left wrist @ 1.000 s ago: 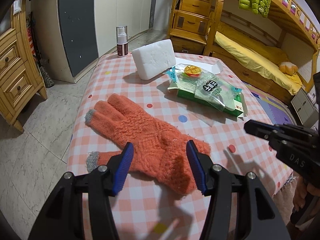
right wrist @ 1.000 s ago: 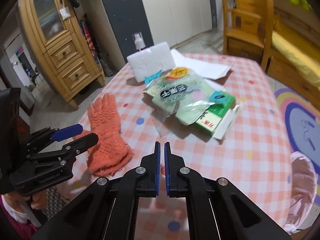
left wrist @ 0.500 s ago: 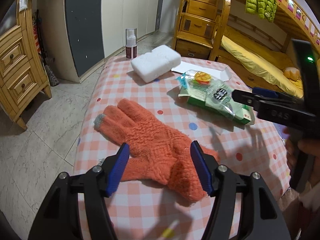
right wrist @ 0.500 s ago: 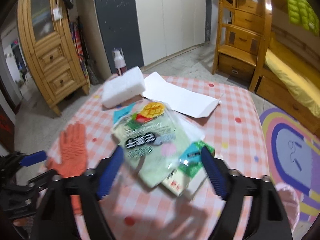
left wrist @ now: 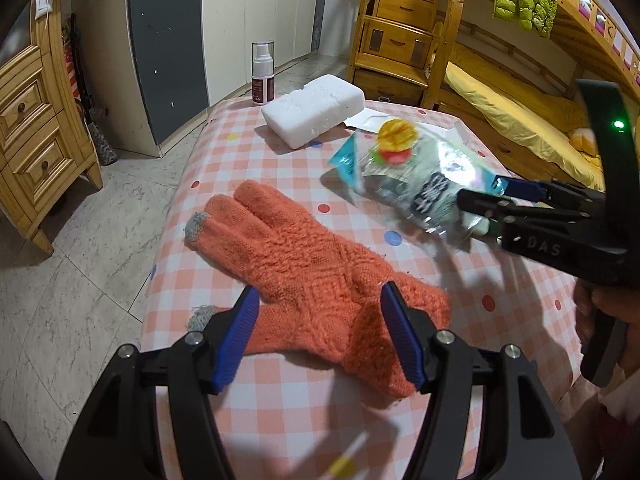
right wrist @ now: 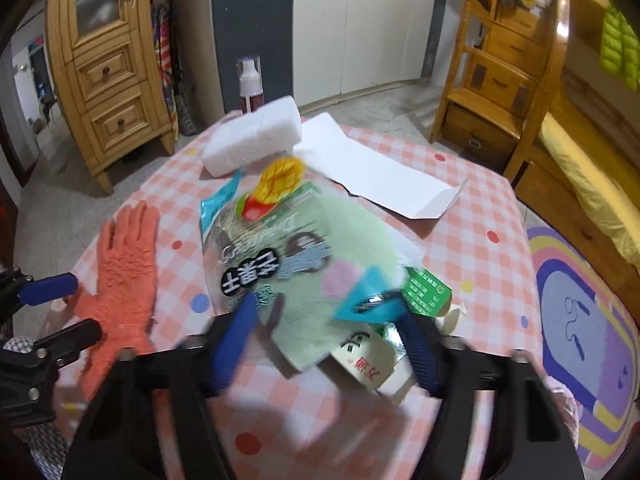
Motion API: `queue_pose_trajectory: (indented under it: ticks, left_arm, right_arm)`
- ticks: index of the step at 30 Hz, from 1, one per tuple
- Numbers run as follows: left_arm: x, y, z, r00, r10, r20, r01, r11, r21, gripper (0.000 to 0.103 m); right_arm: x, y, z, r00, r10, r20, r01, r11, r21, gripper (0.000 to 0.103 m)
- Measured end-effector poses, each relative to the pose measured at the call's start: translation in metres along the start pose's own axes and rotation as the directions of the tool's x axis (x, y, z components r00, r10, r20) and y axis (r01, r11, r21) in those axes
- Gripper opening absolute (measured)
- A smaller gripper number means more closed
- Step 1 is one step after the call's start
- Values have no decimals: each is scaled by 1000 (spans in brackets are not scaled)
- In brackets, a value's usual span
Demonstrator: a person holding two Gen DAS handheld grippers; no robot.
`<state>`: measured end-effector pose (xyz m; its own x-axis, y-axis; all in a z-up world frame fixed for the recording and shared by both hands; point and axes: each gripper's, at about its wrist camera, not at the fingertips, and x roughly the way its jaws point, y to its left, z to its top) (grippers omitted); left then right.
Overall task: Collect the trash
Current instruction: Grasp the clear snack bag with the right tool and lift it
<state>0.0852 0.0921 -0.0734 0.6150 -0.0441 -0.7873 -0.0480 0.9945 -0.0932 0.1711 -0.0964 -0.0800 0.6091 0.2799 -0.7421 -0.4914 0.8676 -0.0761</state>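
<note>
crumpled clear-green snack wrapper (right wrist: 280, 264), mango print

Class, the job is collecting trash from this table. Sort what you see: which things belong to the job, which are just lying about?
Belongs to the job:
snack wrapper
green carton
flattened white box
foam block

Just lying about:
orange glove
spray bottle

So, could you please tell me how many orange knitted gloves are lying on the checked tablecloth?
1: the orange knitted glove lies near the table's edge, in front of the open left gripper. Nothing suggests a second one hidden.
</note>
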Motion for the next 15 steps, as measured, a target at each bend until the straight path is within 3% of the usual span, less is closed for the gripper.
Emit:
queue_pose_trajectory:
  ticks: [1, 4, 9, 15]
  left_arm:
    - [0, 0, 0, 1000, -1, 0, 1, 1000, -2, 62]
    - [-3, 0, -2, 1000, -1, -3, 1, 1000, -4, 62]
    - [-10, -1, -6, 1000, 7, 3, -7, 1000, -1, 62]
    - [-20, -5, -7, 1000, 0, 13, 0, 1000, 3, 62]
  right_arm:
    - [-2, 0, -2, 1000, 22, -4, -22, 1000, 11, 29]
    - [-9, 2, -6, 996, 91, -14, -90, 995, 36, 11]
    - [-39, 7, -13, 985, 170, 37, -172, 983, 64, 7]
    - [-77, 9, -19, 985, 142, 101, -148, 987, 57, 3]
